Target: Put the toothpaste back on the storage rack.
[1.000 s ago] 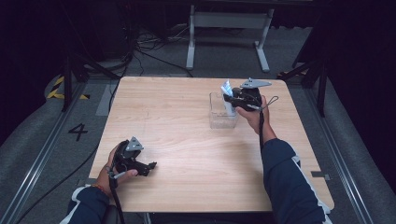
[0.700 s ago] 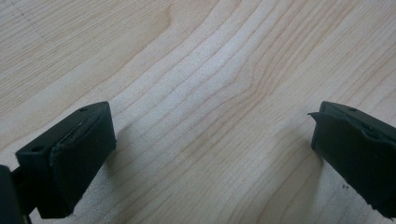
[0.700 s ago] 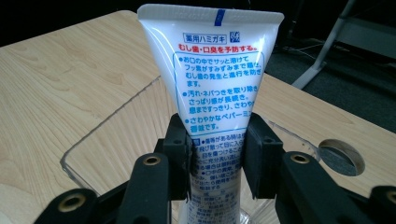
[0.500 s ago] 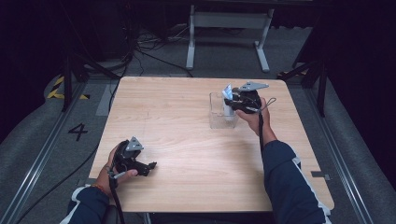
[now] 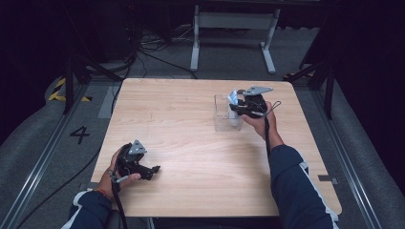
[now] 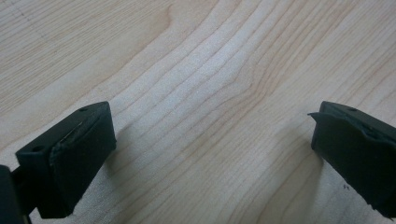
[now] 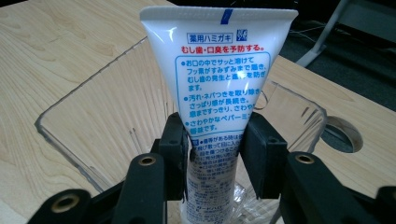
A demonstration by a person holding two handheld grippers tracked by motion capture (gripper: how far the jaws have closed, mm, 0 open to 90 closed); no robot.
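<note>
One upright tube (image 7: 218,84), right gripper (image 7: 212,140) clamped

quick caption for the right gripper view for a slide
Right gripper jaws clamp a white toothpaste tube, crimped end up, inside a clear plastic container on the wooden table.

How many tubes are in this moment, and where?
1. A white tube stands upright, crimped end up, inside the clear container at the table's far right, clamped by the right tongs. The container's bottom is partly hidden, so more could lie there.
</note>
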